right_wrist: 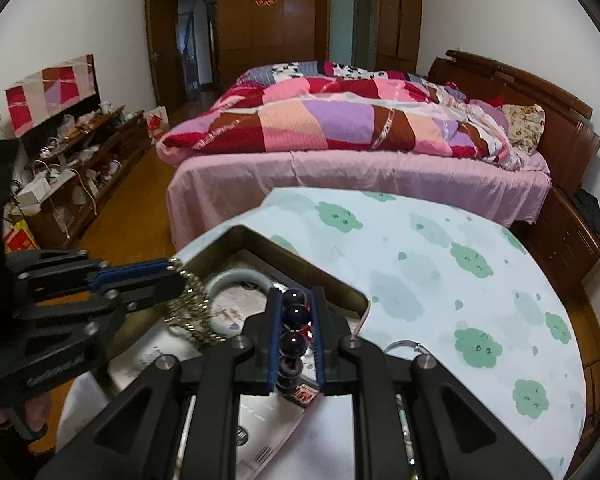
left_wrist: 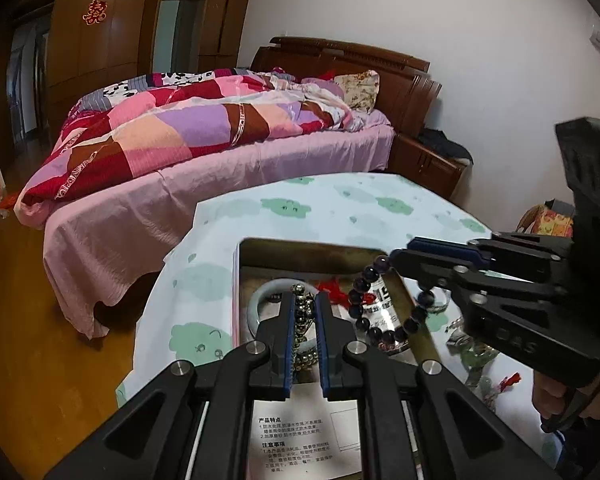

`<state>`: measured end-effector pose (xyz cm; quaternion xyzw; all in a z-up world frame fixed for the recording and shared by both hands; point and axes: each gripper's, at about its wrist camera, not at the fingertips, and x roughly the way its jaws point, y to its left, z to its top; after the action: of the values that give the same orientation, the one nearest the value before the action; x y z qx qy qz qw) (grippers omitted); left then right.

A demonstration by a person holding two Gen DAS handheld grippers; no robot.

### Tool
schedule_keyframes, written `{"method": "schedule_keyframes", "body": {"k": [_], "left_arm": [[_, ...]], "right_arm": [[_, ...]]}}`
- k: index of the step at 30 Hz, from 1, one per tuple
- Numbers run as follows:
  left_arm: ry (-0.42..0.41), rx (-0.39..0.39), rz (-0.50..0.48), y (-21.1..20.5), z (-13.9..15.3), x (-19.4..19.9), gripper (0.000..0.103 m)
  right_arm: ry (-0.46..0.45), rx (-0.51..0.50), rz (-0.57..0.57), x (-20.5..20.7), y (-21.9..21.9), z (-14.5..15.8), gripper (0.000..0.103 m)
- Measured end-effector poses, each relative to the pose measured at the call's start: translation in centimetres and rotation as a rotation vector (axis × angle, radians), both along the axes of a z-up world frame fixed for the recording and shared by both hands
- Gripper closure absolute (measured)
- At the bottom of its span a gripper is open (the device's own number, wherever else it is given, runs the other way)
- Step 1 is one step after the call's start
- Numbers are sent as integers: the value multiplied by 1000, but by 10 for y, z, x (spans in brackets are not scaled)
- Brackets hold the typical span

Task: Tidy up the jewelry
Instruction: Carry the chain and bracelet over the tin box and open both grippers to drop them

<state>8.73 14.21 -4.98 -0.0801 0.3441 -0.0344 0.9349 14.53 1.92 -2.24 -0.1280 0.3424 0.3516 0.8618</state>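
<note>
My left gripper point(left_wrist: 304, 300) is shut on a metallic bead bracelet point(left_wrist: 303, 320) and holds it over the open metal tin point(left_wrist: 316, 250). It shows from the side in the right wrist view point(right_wrist: 176, 270), the bracelet point(right_wrist: 192, 308) hanging from it. My right gripper point(right_wrist: 295, 300) is shut on a dark purple bead bracelet point(right_wrist: 294, 334); in the left wrist view it point(left_wrist: 396, 258) comes in from the right with the purple loop point(left_wrist: 380, 312) dangling over the tin. A pale jade bangle point(left_wrist: 256, 304) and a red tassel point(left_wrist: 332, 290) lie in the tin.
The tin stands on a table with a white cloth with green cloud prints point(right_wrist: 440, 280). More jewelry, including a metal ring point(right_wrist: 404, 346) and green beads point(left_wrist: 476, 360), lies on the cloth right of the tin. A bed point(right_wrist: 360, 152) stands behind the table.
</note>
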Motion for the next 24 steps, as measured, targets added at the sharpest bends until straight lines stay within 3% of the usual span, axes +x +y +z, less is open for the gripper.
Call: {"method": "schedule_keyframes", "body": {"k": [12,14,19,21,23,24], "left_arm": [[41,24,8,-1,-8,3,94],[47,33,8,-3,-9,4,94],[56,47,7,-6,-10,5,93],[60,50,13,-6,-11,5,87],[54,55,20,-6,-10,5,63],[46,59,31,-5,-10,4,58]], "right_arm": [[24,-6,-37,6,-8,-14,85],[21,3,-41,5,-9,-12,70],[14,7,-50,6,-9,-12,66],[17,8,-56,7,-9,-13,63],[17,7,-59,8,-9,-14,60],[18,6,-60,8,-9,-14,60]]}}
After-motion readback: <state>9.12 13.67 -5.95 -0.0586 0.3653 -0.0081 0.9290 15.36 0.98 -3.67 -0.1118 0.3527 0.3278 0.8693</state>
